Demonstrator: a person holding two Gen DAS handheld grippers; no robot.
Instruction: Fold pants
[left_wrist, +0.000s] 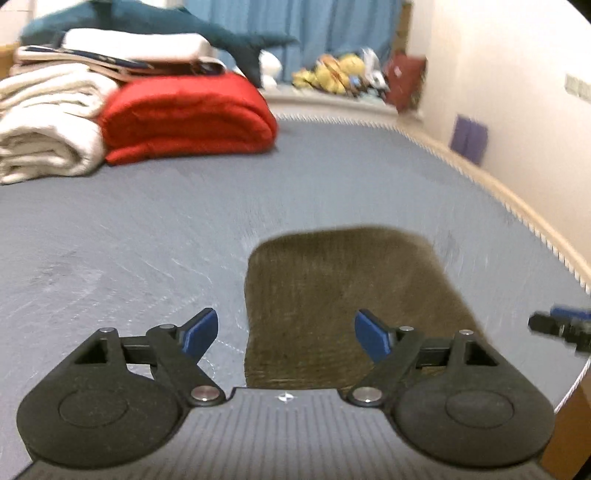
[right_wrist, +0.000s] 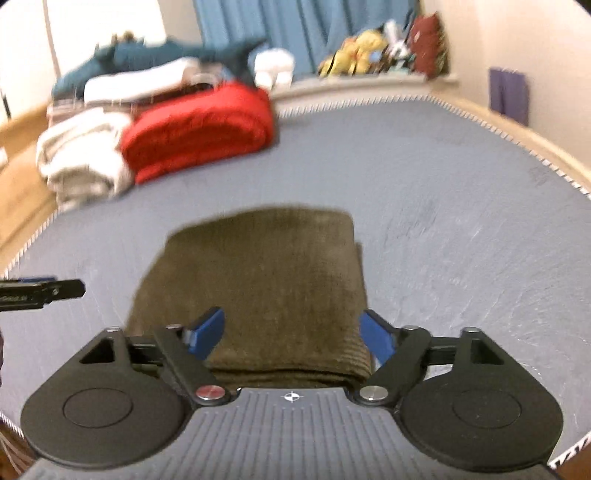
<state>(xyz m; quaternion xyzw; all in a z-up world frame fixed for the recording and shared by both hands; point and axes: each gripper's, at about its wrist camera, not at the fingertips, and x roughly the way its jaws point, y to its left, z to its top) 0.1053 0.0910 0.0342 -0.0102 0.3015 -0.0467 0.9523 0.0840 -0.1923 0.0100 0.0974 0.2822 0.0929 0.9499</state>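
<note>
The brown corduroy pants (left_wrist: 332, 295) lie folded into a thick rectangle on the grey bed sheet (left_wrist: 129, 229). They also show in the right wrist view (right_wrist: 266, 280), with stacked layers at the near edge. My left gripper (left_wrist: 286, 334) is open and empty, above the near left part of the pants. My right gripper (right_wrist: 293, 334) is open and empty, over the near edge of the pants. The right gripper's tip (left_wrist: 557, 326) shows at the right edge of the left wrist view. The left gripper's tip (right_wrist: 40, 291) shows at the left edge of the right wrist view.
A folded red quilt (left_wrist: 188, 118) and white blankets (left_wrist: 48, 125) are stacked at the far left of the bed. A blue plush shark (left_wrist: 155, 26) lies on top. Plush toys (left_wrist: 343, 74) sit on the window ledge. The wall (left_wrist: 517, 92) runs along the right.
</note>
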